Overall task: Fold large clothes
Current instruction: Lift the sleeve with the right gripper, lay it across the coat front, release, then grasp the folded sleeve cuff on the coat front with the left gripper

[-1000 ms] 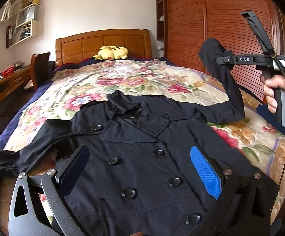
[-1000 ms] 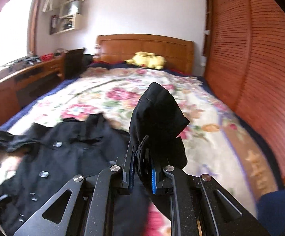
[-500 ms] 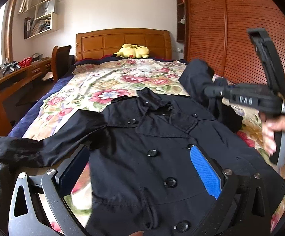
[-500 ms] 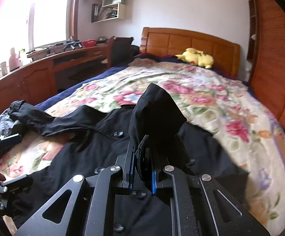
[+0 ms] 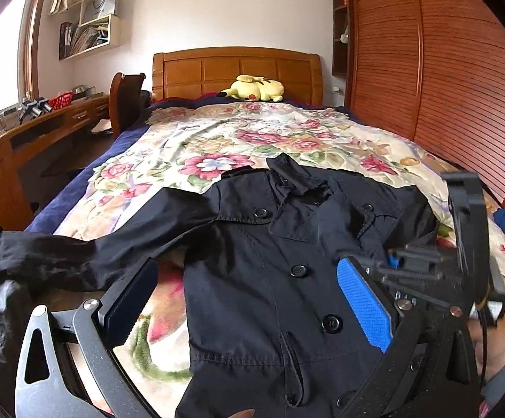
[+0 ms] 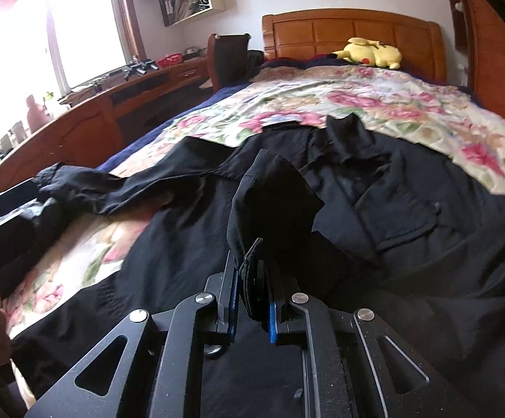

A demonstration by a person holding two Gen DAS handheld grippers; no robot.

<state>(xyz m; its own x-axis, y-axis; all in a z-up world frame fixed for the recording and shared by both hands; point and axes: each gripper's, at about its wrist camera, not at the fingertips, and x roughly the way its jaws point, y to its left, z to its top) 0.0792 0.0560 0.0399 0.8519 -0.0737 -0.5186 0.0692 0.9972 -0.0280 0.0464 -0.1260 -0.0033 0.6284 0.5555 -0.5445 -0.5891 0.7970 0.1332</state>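
Folding coat [image 5: 270, 278] sleeve cuff [image 6: 270, 202] across chest | right claw [image 6: 250, 296] clamped on cuff | left claw [image 5: 245, 299] wide, empty | next: lay cuff centre-frame, release

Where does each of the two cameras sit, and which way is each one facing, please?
Left wrist: sits on the left gripper, looking up the bed over the black coat; open fingers and the right gripper show.
Right wrist: sits on the right gripper, facing the headboard and desk; its fingers pinch the coat's sleeve.
Shared: coat, bed, yellow plush toy.
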